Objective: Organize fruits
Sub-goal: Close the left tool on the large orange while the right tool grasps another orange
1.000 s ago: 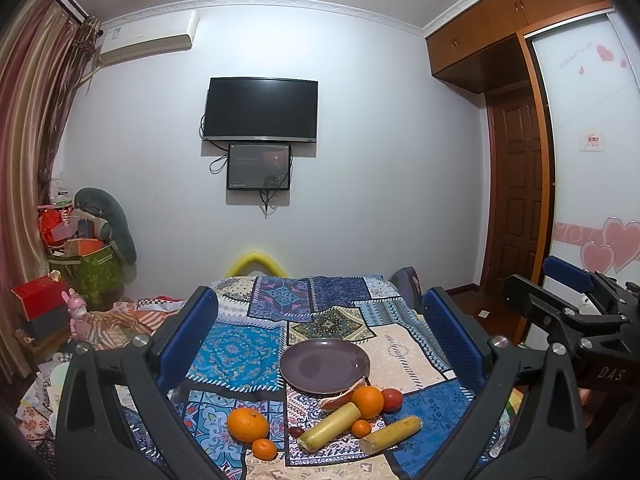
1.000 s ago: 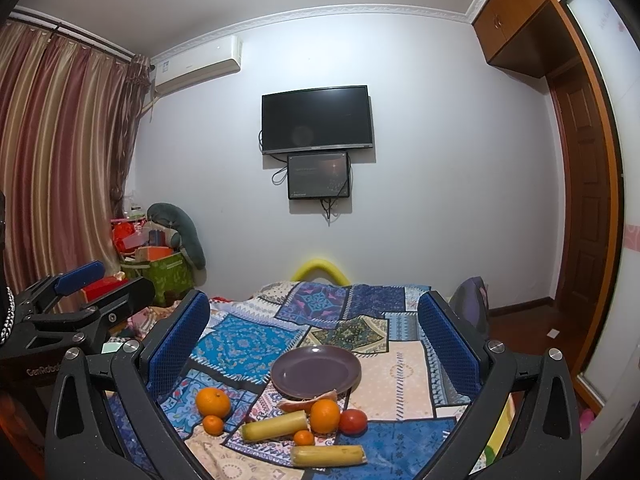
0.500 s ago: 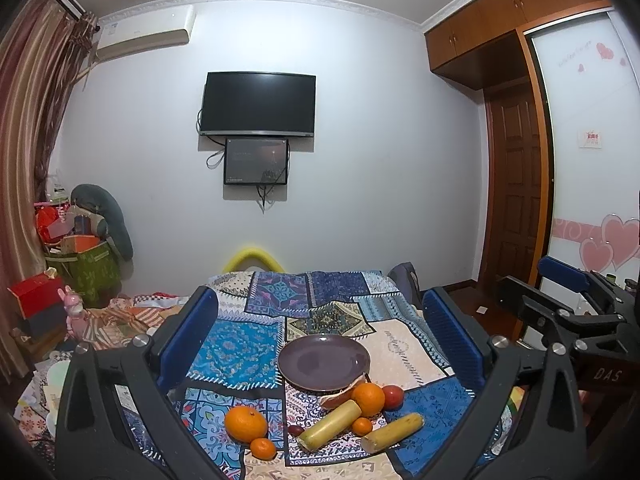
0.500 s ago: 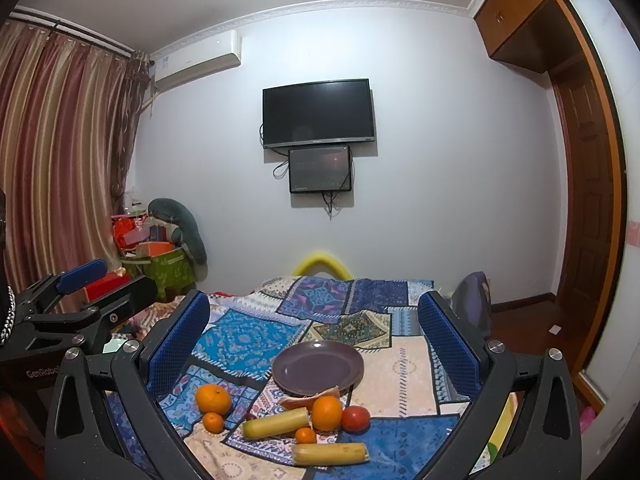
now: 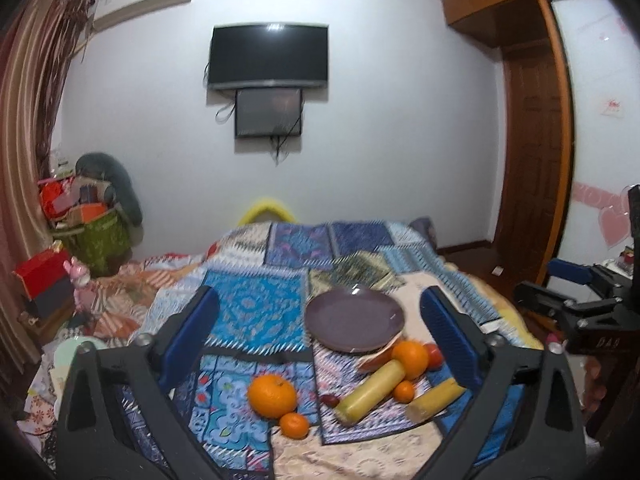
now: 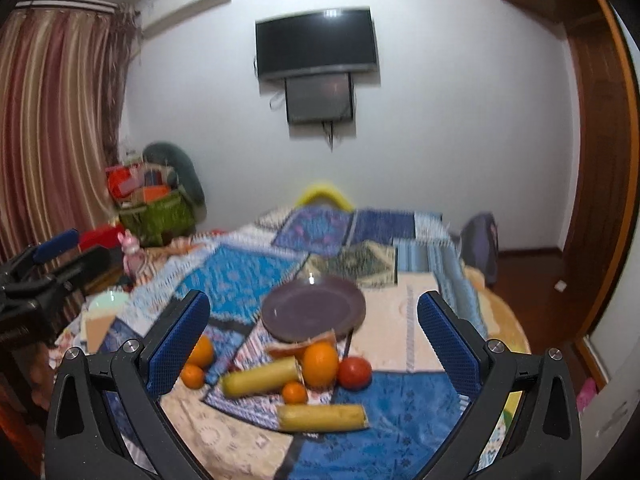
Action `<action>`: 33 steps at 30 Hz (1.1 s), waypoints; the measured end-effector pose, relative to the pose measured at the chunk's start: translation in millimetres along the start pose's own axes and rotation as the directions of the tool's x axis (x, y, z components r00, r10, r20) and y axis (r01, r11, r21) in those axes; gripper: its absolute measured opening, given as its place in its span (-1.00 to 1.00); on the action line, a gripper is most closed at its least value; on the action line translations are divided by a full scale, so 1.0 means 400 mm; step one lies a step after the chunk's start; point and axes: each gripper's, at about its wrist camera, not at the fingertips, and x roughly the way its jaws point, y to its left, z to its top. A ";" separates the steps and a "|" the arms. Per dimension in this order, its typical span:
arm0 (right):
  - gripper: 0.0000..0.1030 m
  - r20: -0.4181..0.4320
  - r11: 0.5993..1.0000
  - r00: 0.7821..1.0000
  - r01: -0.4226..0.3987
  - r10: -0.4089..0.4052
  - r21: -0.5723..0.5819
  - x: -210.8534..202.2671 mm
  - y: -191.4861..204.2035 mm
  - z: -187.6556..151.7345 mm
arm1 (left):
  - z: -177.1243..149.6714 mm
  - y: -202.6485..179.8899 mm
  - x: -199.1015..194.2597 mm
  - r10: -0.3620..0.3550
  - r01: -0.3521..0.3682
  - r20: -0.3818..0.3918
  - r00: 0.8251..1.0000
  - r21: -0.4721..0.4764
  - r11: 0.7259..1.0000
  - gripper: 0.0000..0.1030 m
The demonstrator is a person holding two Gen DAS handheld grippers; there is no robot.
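Now both spread, empty claws, left claw [image 5: 318, 334] having just narrowed slightly and right claw [image 6: 314, 338], have dipped toward the fruit beside the purple plate [image 5: 354, 326], so picking looks imminent

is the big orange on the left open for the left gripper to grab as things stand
Probably yes. The big orange lies on the quilt ahead of the left gripper, whose jaws stand open with nothing between them, though they have just been closing a little. Only a small tangerine touches its near side.
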 end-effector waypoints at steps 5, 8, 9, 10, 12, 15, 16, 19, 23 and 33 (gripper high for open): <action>0.71 -0.098 1.000 0.995 -0.010 0.013 0.028 0.069 -0.042 -0.030 | -0.039 0.050 0.085 0.025 -0.027 -0.113 0.993 -0.010 1.000 0.58; 0.51 -0.154 0.999 0.988 -0.019 0.024 0.037 0.113 -0.061 -0.047 | -0.068 0.080 0.133 0.074 -0.073 -0.156 0.985 0.009 0.997 0.53; 0.44 -0.169 0.999 0.985 -0.018 0.024 0.040 0.126 -0.066 -0.054 | -0.078 0.090 0.151 0.089 -0.088 -0.175 0.981 0.013 0.996 0.50; 0.40 -0.197 0.999 0.980 -0.018 0.026 0.039 0.147 -0.073 -0.065 | -0.088 0.101 0.170 0.097 -0.096 -0.196 0.976 0.016 0.995 0.43; 0.20 -0.227 0.999 0.973 -0.017 0.024 0.032 0.179 -0.082 -0.080 | -0.106 0.124 0.205 0.105 -0.105 -0.241 0.965 0.012 0.994 0.40; 0.02 -0.285 0.999 0.958 -0.020 0.028 0.032 0.219 -0.096 -0.107 | -0.132 0.155 0.255 0.098 -0.104 -0.299 0.949 -0.004 0.995 0.31; 0.00 -0.306 0.999 0.951 -0.027 0.038 0.040 0.232 -0.102 -0.116 | -0.142 0.161 0.270 0.095 -0.104 -0.322 0.942 -0.010 0.995 0.29; -0.08 -0.348 0.995 0.934 -0.058 0.082 0.079 0.266 -0.113 -0.130 | -0.176 0.173 0.310 0.062 -0.084 -0.385 0.921 -0.041 0.996 0.29; -0.08 -0.385 0.992 0.916 -0.083 0.112 0.090 0.305 -0.112 -0.146 | -0.215 0.162 0.350 0.048 -0.072 -0.437 0.898 -0.038 0.997 0.29; -0.08 -0.433 0.991 0.891 -0.124 0.136 0.057 0.388 -0.088 -0.164 | -0.268 0.167 0.428 0.036 -0.073 -0.518 0.855 -0.051 0.996 0.39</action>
